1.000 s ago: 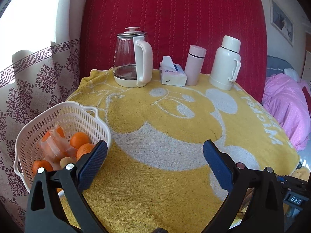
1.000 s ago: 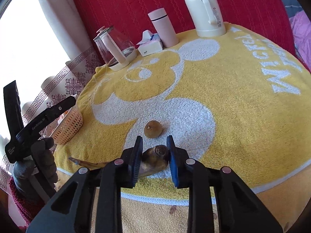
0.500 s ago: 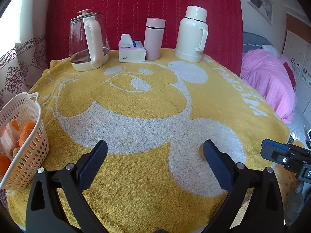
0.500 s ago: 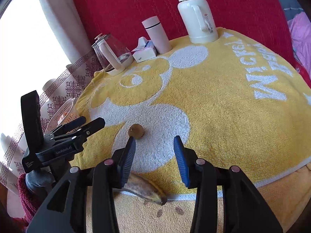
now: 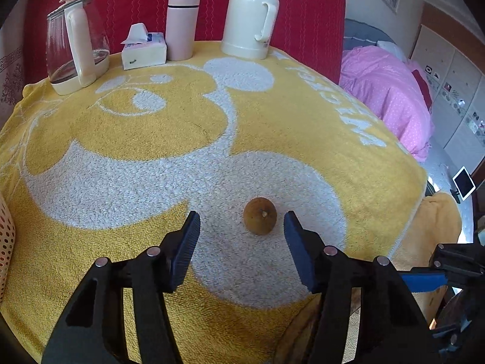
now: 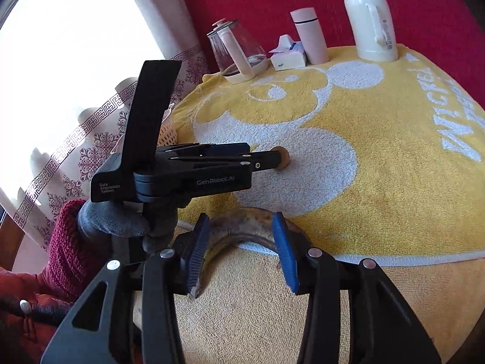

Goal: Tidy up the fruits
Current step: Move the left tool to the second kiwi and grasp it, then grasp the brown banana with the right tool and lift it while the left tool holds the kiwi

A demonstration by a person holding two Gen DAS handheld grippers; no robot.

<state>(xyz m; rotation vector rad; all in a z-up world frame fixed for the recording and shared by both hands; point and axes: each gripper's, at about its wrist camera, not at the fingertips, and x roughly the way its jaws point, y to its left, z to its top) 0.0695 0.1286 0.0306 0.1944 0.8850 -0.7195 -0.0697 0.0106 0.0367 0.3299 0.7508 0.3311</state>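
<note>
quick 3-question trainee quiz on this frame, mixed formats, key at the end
1. True or false: the left gripper is shut on the brown fruit.
2. What lies between the right gripper's jaws? A) banana B) tissue box C) kettle
3. Fill in: the white flask stands at the ___ edge of the yellow towel, by the red backdrop.

Key: 1 false, jaws open either side; 2 A, banana; 3 far.

Left claw [image 5: 241, 227] open; brown fruit [image 5: 259, 216] seemingly between.
</note>
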